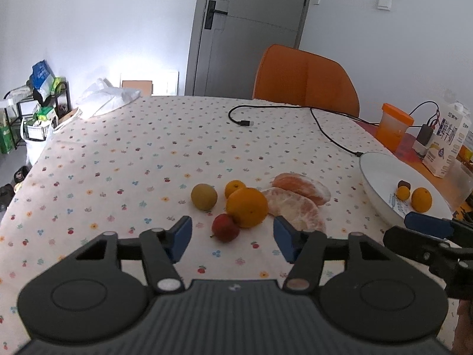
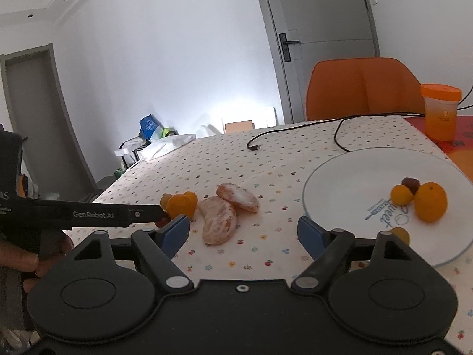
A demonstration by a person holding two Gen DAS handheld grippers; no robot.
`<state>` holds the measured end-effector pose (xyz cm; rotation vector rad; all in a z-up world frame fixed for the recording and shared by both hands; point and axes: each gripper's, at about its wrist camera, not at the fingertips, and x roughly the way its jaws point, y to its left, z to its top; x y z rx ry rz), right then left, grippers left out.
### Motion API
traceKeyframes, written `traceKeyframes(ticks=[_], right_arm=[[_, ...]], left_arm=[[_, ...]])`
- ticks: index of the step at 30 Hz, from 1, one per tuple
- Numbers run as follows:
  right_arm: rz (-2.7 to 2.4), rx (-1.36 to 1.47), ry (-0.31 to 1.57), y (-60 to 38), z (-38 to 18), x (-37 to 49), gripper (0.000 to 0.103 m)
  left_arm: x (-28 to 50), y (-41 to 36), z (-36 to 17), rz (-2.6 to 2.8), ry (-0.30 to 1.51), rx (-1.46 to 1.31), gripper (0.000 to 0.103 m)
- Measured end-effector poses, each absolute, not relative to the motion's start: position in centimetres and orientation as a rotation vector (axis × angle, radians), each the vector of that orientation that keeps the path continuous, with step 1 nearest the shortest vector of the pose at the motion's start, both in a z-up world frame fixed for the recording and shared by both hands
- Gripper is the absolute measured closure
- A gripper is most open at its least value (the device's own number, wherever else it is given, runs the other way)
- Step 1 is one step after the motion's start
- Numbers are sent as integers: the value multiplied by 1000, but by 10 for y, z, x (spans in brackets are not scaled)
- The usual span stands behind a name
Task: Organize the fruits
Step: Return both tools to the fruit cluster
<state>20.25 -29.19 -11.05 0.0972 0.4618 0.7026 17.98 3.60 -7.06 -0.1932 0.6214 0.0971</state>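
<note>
**Left claw lines up on the red fruit**

Left wrist: the left claw (image 1: 232,238) stands released, empty, astride the small red fruit (image 1: 225,227) on the tabletop (image 1: 118,162), touching the orange (image 1: 247,207). Light, round, likely rolls; grip its sides.

Right wrist: the right claw (image 2: 244,232) gapes empty near the plate (image 2: 340,183).

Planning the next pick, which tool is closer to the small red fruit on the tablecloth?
Left. The left tool frames the red fruit just ahead; the right tool sits farther off, beside the plate.
</note>
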Motion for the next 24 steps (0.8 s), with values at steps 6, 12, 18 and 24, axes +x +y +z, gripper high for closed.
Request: traceKeyframes(ticks=[6,12,18,24], right_arm=[[727,84,476,-278,-111,206,28],[742,68,496,-264,-112,214,33],[755,46,533,-252,-117,223,41],[765,30,557,-246,-119,228,46]], left_arm=[[186,40,-71,82,619,-199,48],[195,44,-72,70,623,-208,51],[206,46,-75,45,638,-215,54],[221,46,-79,11,655,-218,55]])
